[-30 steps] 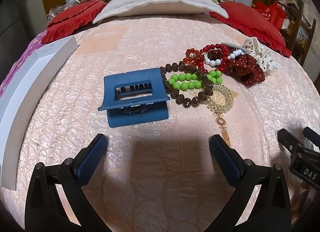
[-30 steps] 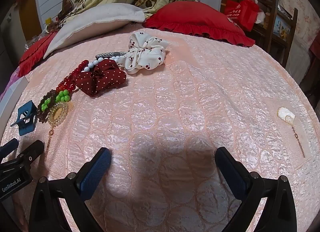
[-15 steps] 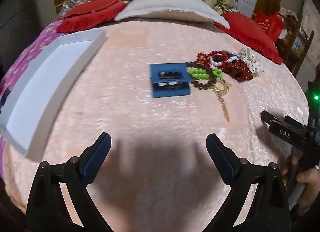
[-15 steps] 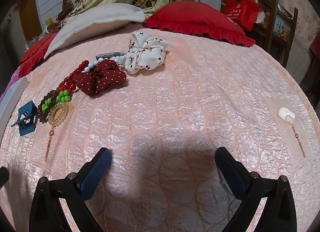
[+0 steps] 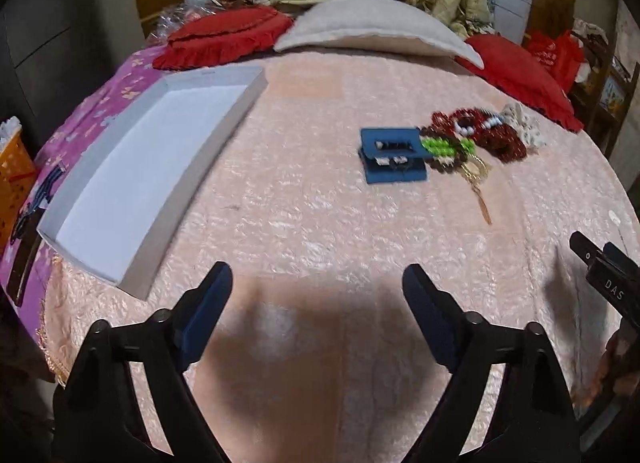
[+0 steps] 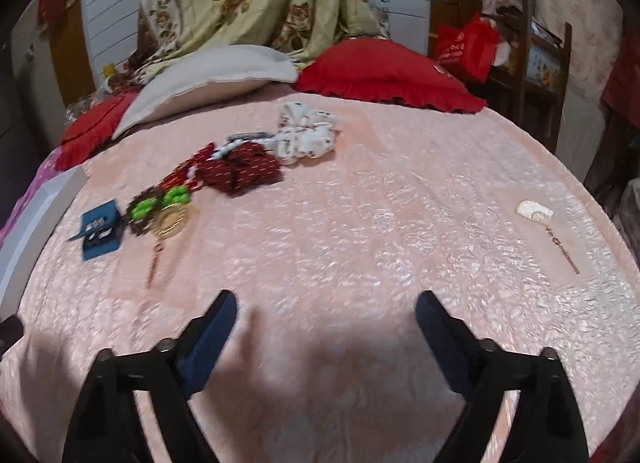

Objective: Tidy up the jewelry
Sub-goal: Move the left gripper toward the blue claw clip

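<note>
On the peach bedspread, at the far left, a shallow white box is lying near the edge, with nothing visible inside it. Rightward, well apart from the box, a blue hair claw is sitting beside a green bead bracelet, which is touching a brown bead bracelet. A gold pendant is trailing toward the near side of them, and a dark red dotted scrunchie is resting just beyond, against a white scrunchie. Far to the right, a small white charm on a thin chain is lying alone.

Low in the left wrist view, the left gripper is hovering over bare bedspread with its jaws spread wide, gripping nothing. Over on the right, the right gripper is likewise hanging above the cloth, jaws wide apart and empty; its black body is showing at the right edge of the left view.
</note>
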`<state>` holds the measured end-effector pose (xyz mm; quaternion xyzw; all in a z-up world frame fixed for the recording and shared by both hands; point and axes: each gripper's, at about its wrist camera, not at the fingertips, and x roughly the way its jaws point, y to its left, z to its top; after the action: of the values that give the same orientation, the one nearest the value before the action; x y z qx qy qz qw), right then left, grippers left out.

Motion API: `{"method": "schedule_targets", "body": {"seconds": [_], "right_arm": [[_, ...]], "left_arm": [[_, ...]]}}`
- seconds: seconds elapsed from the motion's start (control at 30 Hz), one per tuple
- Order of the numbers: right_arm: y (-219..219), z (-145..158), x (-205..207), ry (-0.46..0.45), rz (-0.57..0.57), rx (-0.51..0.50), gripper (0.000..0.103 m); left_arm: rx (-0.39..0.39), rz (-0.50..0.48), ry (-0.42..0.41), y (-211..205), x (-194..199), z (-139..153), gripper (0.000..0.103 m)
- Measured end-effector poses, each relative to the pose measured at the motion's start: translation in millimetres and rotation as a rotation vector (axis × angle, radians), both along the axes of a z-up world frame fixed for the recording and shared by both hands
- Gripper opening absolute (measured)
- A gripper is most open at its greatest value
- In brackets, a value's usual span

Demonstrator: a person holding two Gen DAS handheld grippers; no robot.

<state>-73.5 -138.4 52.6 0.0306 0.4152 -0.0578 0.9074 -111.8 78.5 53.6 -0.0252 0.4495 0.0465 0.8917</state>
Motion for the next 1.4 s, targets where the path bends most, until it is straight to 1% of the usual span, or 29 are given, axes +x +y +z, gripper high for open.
{"method": "schedule_targets", "body": {"seconds": [0.1,0.13,0.23,0.37,0.57,0.83,1.07,1.2,1.3,1.4], "right_arm": [[6,9,-9,-0.009,0.011,-0.012,0.085],[9,12,-12,-0.013,0.015,-0.014,0.085],[14,18,-21,-0.024,0.025,0.001,0.085],[20,25,-27,-0.042,0.025,0.002,0.085],[33,31,-33,-0.076,0.044,-0.059,0.085],[38,29,-32,-0.061,0.066,-0.058,0.085],[32,24,-27,-0.028,0.054,-0.014,0.085],[32,24,-26,-0.031,0.053,-0.002,0.085],[32,24,-23,-0.026,0.057,0.004,0.085],[31,25,-19,-0.017,0.065,0.02,0.084]], "left_arm": [[-0.014,-0.022,0.004,-4,-3,0,0.079],[-0.013,-0.026,0.004,-4,-4,1,0.078],[-0.011,-0.028,-0.01,-5,-7,4,0.078],[-0.011,-0.013,-0.006,-2,-6,6,0.078],[0.016,-0.017,0.0,-3,-6,5,0.078],[0.016,-0.026,0.017,-5,-4,2,0.078],[0.01,-0.027,0.027,-5,-1,0,0.078],[0.007,-0.029,0.032,-2,2,-1,0.078],[-0.01,-0.021,0.029,5,5,0,0.078],[-0.044,-0.011,0.022,17,10,4,0.078]]}}
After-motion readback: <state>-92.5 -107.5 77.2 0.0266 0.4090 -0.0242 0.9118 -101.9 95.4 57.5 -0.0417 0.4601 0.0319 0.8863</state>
